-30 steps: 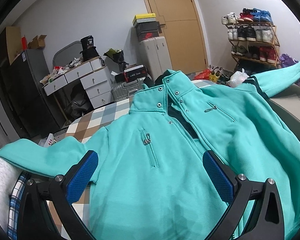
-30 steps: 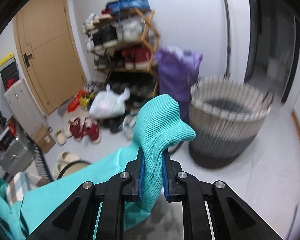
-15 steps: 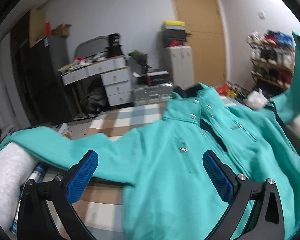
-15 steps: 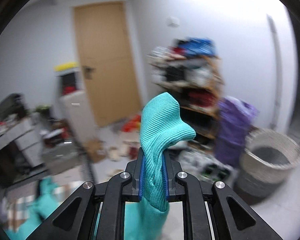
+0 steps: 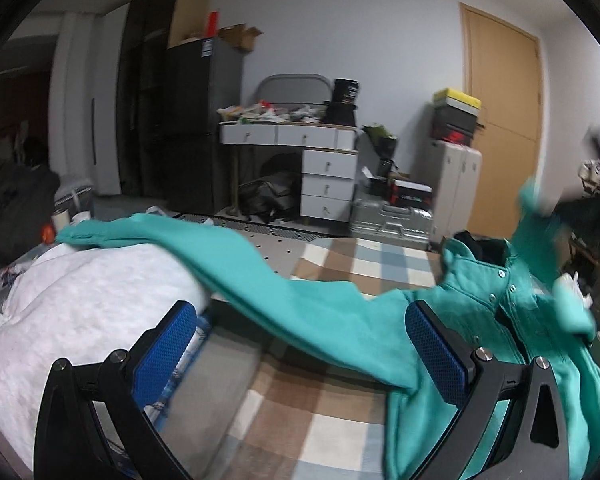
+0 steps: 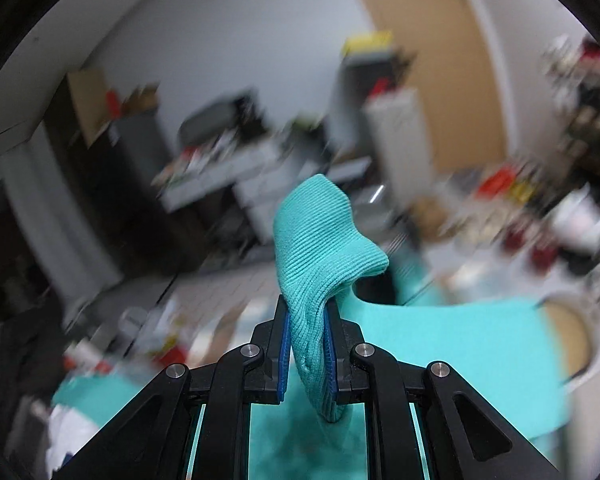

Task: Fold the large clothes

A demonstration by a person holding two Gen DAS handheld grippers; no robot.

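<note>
A teal jacket [image 5: 492, 320] lies on the checked table top [image 5: 340, 412]. Its left sleeve [image 5: 204, 248] stretches out over a white bundle [image 5: 72, 304] at the left. My left gripper [image 5: 300, 356] is open and empty, hovering above that sleeve near the shoulder. My right gripper [image 6: 306, 350] is shut on the ribbed cuff [image 6: 320, 240] of the other sleeve and holds it up over the jacket body [image 6: 452, 344]. In the left wrist view that raised sleeve [image 5: 536, 216] shows blurred at the right.
A white drawer desk [image 5: 300, 152], a black fridge [image 5: 196, 120], suitcases [image 5: 388, 224] and a wooden door [image 5: 500, 120] stand behind the table. Dark clothes [image 5: 12, 208] pile at the far left. The right wrist view's background is blurred.
My right gripper has swung left with the cuff, carrying the sleeve over the jacket. My left gripper has turned left, from the jacket's chest to its left sleeve and the white bundle.
</note>
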